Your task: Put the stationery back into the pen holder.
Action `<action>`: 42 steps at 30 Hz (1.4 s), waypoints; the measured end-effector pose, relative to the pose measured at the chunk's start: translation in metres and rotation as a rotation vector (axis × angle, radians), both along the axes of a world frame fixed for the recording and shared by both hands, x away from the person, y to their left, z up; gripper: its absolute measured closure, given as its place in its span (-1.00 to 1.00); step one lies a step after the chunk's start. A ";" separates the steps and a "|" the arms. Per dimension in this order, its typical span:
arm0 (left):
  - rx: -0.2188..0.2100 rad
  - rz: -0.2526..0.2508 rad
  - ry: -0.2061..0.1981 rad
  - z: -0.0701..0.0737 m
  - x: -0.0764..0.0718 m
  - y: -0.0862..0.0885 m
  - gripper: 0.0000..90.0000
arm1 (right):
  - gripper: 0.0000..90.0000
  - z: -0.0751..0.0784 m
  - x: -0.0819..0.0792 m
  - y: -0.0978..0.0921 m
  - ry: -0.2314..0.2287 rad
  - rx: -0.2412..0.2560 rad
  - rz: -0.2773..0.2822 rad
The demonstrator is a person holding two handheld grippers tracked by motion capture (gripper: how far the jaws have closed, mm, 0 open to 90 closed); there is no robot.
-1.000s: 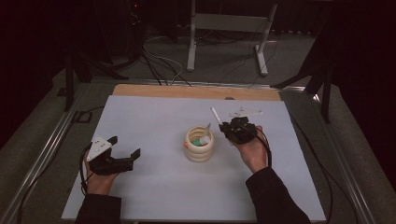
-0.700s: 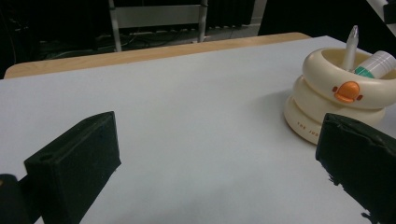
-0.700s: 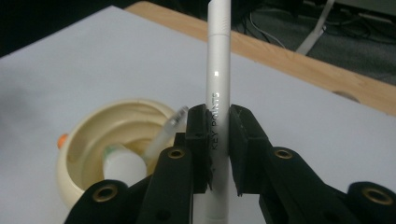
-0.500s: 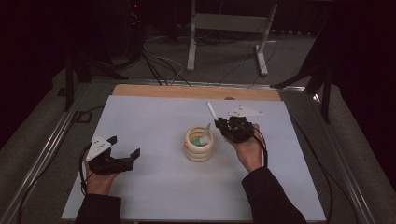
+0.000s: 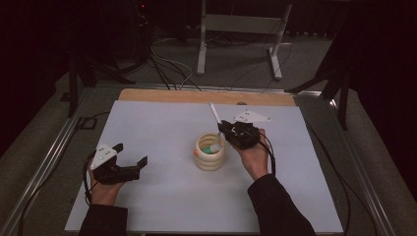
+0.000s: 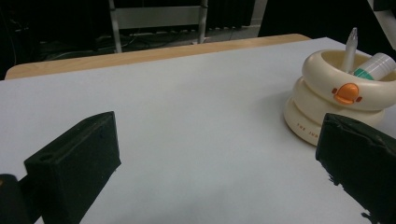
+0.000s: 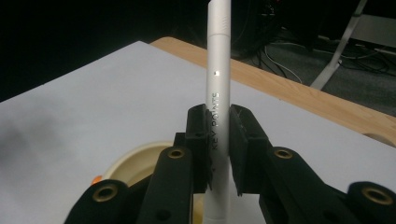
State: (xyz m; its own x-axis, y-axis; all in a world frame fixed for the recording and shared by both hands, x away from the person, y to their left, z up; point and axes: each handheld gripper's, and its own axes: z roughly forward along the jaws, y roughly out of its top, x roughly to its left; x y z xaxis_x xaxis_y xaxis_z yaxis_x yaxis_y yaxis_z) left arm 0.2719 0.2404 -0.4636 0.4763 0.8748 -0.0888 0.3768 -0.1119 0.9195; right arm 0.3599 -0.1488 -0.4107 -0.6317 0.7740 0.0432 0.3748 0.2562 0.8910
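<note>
Since the earlier frame, the right claw [image 5: 222, 129] has shifted slightly, tilting the white pen [image 7: 218, 93] over the cream holder [image 5: 210, 151]; the left claw [image 5: 129, 158] has stayed put, jaws wide apart, on the table [image 5: 162, 128]. Both right jaws are clamped on the pen's middle, its lower end at the holder's mouth. The pen is judged light, rigid and smooth, so it may slide or pivot; grip mid-barrel, squarely. A green-banded marker [image 6: 376, 67] and a second pen [image 6: 349, 49] already stand inside the holder.

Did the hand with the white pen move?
Yes. The right gripper with the white pen slid left, closer over the cream holder.
</note>
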 end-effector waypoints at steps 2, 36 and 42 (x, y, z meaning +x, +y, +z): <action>0.000 0.000 0.001 0.000 0.000 0.000 -1.00 | 0.77 -0.001 0.001 0.003 -0.005 -0.002 0.006; -0.007 0.001 0.000 0.000 -0.001 0.001 -1.00 | 0.77 -0.012 0.016 0.032 -0.036 0.073 0.047; -0.008 0.001 0.001 0.000 -0.001 0.002 -1.00 | 0.77 -0.017 0.020 0.035 -0.029 0.075 0.056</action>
